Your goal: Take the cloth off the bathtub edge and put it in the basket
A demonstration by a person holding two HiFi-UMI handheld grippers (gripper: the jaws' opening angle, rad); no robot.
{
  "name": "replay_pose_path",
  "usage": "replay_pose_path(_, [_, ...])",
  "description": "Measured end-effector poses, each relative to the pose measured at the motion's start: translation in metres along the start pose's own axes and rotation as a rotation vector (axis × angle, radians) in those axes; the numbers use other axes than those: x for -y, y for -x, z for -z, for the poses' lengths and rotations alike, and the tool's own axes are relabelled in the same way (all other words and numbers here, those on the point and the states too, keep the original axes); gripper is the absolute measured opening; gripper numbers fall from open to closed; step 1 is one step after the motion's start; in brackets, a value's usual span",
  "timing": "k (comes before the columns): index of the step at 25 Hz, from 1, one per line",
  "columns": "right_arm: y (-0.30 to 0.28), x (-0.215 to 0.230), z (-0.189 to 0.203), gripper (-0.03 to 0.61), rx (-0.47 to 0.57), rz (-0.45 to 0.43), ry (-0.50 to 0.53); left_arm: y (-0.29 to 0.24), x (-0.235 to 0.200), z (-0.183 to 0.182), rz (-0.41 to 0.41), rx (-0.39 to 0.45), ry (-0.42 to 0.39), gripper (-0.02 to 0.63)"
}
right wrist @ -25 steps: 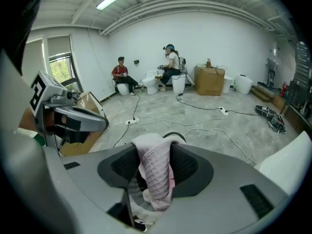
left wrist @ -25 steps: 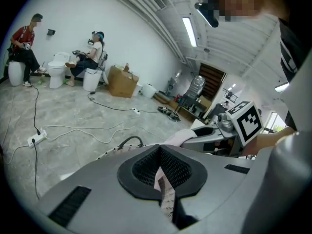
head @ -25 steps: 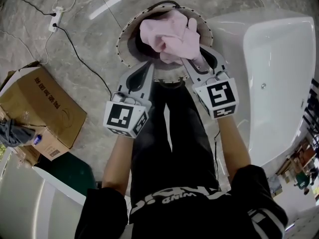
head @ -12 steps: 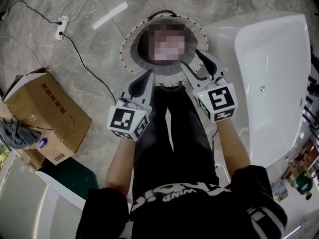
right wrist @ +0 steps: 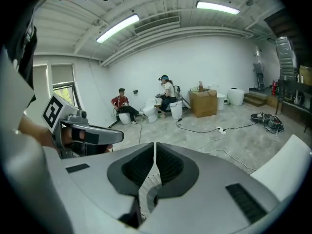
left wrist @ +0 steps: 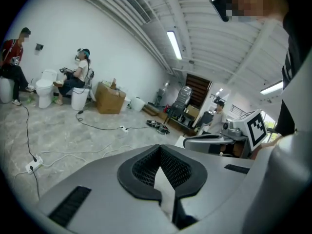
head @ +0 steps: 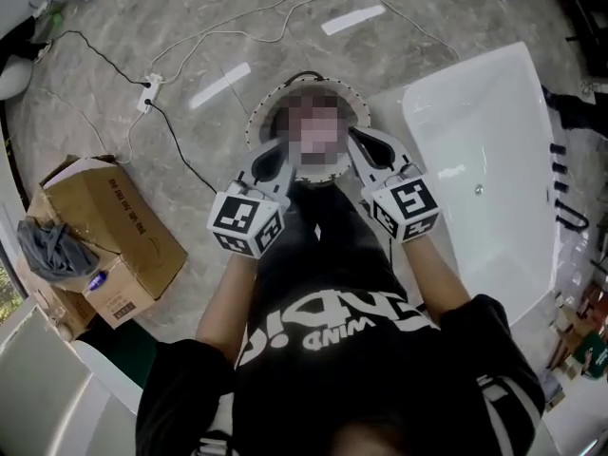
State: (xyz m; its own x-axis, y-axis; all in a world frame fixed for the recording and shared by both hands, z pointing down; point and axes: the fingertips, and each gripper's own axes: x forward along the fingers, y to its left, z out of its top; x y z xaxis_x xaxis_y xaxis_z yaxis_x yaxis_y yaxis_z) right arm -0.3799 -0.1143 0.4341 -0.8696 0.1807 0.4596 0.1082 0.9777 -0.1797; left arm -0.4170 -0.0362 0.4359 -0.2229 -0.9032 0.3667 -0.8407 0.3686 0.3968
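I hold both grippers side by side above the basket (head: 255, 126), which stands on the marbled floor (head: 190, 27) just beside the white bathtub (head: 494, 160). The left gripper (head: 276, 150) has its jaws brought together, tip against tip, and its own view shows nothing caught between them. The right gripper (head: 358, 141) has just been closing its jaws; they now stand together with only a hairline seam, and nothing sits between them either. Both point forward and a little downward, their marker cubes toward me, the jaw tips over the near rim of the basket.

I cannot make out the cloth: the inside of the basket is blurred over in the head view, and neither gripper view looks down into it. The bathtub edge that I can see is bare white.

To my left on the floor lies a cardboard box (head: 114, 226) with a grey rag (head: 52, 250) draped at its end. A power strip (head: 147, 93) and its cables run across the floor beyond the basket.
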Motion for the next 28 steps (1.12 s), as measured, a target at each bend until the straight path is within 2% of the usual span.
replay_pose_path(3, [0.031,-0.014,-0.030,0.017,0.036,-0.010,-0.032,0.020,0.028,-0.032,0.027,0.031,-0.018,0.012])
replay_pose_path(7, [0.065,-0.029,-0.051,0.017,0.078,-0.011,-0.029,0.042,0.056,-0.056,0.061,0.067,-0.070,0.012])
replay_pose_path(12, [0.083,-0.046,-0.065,0.017,0.179,-0.039,-0.010,0.063,0.066,-0.072,0.065,0.112,-0.162,0.012])
replay_pose_path(16, [0.087,-0.050,-0.071,0.017,0.212,-0.041,0.008,0.074,0.067,-0.082,0.046,0.143,-0.223,0.012])
replay_pose_path(28, [0.090,-0.048,-0.084,0.017,0.270,0.008,0.014,0.075,0.063,-0.088,0.042,0.171,-0.230,0.012])
